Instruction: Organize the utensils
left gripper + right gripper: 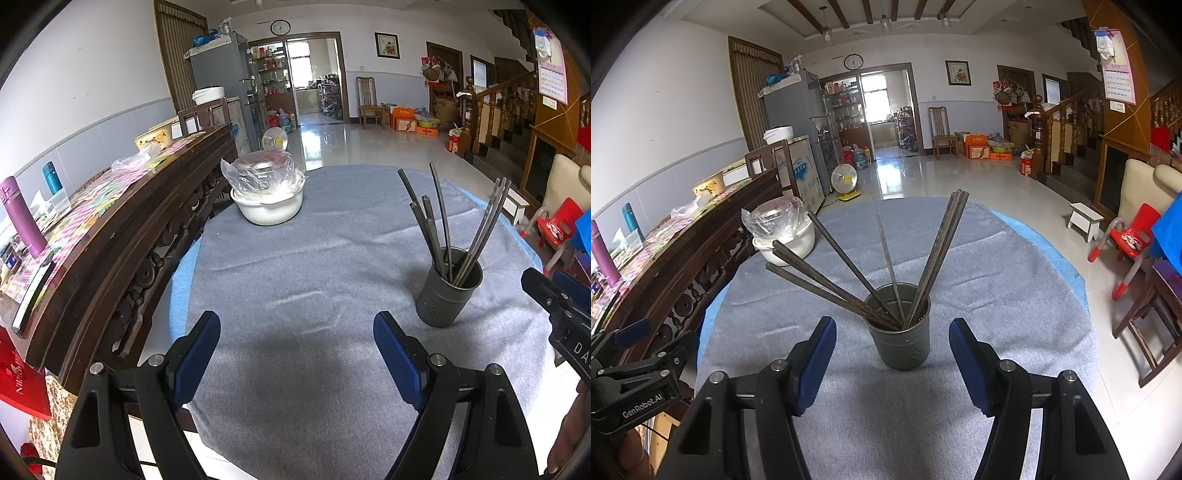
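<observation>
A dark grey metal holder (448,291) stands upright on the grey tablecloth and holds several dark chopsticks (436,214) that fan out. In the right wrist view the holder (899,338) sits just ahead, between my open fingers, with the chopsticks (923,258) leaning left and right. My left gripper (297,332) is open and empty over bare cloth, left of the holder. My right gripper (892,339) is open and empty, close in front of the holder; it also shows at the right edge of the left wrist view (554,291).
A white bowl with a plastic-wrapped metal pot (267,188) stands at the table's far left. A dark carved wooden sideboard (122,236) with bottles and papers runs along the left. A red child's chair (1126,236) and a wooden chair (1148,317) stand right of the table.
</observation>
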`<state>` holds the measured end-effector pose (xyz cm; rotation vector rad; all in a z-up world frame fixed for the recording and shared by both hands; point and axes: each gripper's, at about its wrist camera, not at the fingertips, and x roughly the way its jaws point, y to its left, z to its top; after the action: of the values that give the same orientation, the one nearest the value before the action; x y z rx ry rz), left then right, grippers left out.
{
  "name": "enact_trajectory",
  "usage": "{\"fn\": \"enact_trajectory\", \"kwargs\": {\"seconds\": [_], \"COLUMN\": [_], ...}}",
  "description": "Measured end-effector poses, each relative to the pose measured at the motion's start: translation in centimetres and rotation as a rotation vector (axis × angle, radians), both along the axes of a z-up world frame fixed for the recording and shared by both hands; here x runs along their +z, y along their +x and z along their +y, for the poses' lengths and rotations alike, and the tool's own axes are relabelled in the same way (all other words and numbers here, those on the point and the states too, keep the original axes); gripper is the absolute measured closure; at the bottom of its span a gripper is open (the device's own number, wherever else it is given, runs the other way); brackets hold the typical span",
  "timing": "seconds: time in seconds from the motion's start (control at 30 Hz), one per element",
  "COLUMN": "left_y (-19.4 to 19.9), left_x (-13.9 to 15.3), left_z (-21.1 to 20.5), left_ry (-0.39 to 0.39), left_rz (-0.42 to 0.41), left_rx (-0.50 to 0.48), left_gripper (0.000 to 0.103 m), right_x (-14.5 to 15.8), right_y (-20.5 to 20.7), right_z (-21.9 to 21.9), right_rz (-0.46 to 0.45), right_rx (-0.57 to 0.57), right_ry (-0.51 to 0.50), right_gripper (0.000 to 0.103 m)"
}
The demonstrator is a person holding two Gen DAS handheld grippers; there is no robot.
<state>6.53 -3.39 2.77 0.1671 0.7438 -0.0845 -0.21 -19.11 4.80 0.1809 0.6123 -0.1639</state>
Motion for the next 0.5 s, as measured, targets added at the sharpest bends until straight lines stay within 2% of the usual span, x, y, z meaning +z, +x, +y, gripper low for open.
{"fn": "enact_trajectory", "kwargs": {"seconds": [0.5], "left_y": [-0.33], "left_x": [0.44], "left_z": [0.41], "left_ry": [0.002], "left_rz": [-0.014], "left_rx": [-0.021], "left_gripper": [0.018], "right_x": [0.36], "right_y": [-0.36], "right_z": [0.77], "right_rz": [-0.011], "right_rx": [-0.015], "right_ry": [-0.018], "right_gripper": [0.035]}}
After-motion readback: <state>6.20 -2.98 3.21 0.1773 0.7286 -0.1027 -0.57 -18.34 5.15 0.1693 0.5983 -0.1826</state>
